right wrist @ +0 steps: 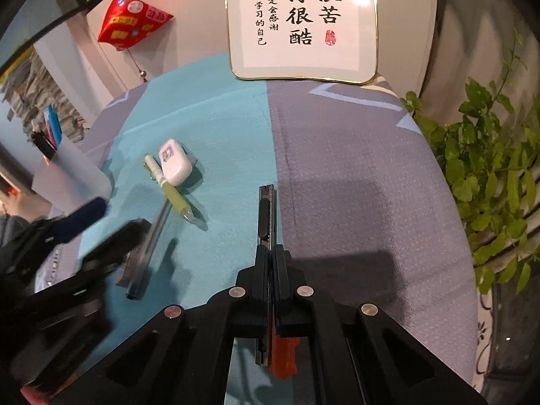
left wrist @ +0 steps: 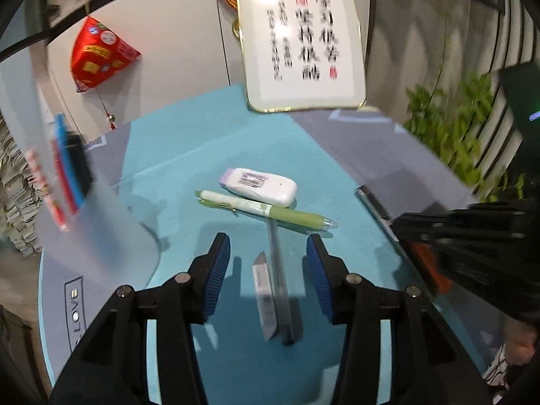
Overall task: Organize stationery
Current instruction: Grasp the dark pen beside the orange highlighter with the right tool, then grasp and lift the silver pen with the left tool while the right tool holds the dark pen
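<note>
Clamping our right gripper point(right wrist: 269, 253) jaws on the utility knife point(right wrist: 266, 212) at lower centre, we hold our left gripper point(left wrist: 268, 246) jaws open over a grey pen point(left wrist: 280, 283) and small tube point(left wrist: 264, 293); the green pen point(left wrist: 270, 209) and correction tape point(left wrist: 260, 185) lie beyond on the desk point(left wrist: 202, 141), the pen cup point(left wrist: 84, 222) at left.

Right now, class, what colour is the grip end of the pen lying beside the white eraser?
Green pen; clearest in the left wrist view.

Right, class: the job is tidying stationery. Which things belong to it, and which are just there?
Job: green pen, clear pen, eraser, small knife, box cutter in right gripper, pen holder.
Just there: framed sign, plant, red ornament.
</note>
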`<state>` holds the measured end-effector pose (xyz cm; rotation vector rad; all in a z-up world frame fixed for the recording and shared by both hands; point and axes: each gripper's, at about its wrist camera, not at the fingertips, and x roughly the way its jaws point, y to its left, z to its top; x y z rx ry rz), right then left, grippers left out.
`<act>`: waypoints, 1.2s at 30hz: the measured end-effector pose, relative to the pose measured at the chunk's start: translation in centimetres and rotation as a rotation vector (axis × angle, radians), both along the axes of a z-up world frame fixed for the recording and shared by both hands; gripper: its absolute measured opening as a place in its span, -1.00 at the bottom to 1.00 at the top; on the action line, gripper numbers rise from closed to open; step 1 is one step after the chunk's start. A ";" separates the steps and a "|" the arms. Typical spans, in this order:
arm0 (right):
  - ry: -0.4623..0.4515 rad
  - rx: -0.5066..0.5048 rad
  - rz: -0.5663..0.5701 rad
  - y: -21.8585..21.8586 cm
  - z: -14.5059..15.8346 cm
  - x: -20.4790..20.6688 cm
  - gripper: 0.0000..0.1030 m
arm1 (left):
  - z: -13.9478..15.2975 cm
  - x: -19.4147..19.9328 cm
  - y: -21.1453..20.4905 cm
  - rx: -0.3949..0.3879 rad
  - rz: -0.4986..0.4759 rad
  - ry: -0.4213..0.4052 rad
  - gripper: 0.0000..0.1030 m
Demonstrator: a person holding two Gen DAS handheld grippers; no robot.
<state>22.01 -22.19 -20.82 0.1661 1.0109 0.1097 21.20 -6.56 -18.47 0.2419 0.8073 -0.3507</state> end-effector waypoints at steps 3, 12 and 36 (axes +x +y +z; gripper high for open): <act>-0.007 0.007 -0.001 -0.5 0.0 0.0 -0.94 | -0.9 1.1 -0.3 0.019 0.012 0.024 -0.13; -0.023 -0.006 0.024 -0.6 0.1 1.3 -0.85 | -2.3 3.2 -0.2 -0.007 0.037 0.103 -0.39; -0.071 0.097 0.228 3.3 2.8 -3.5 -0.77 | 0.8 -6.1 7.4 -0.160 0.051 0.125 -0.87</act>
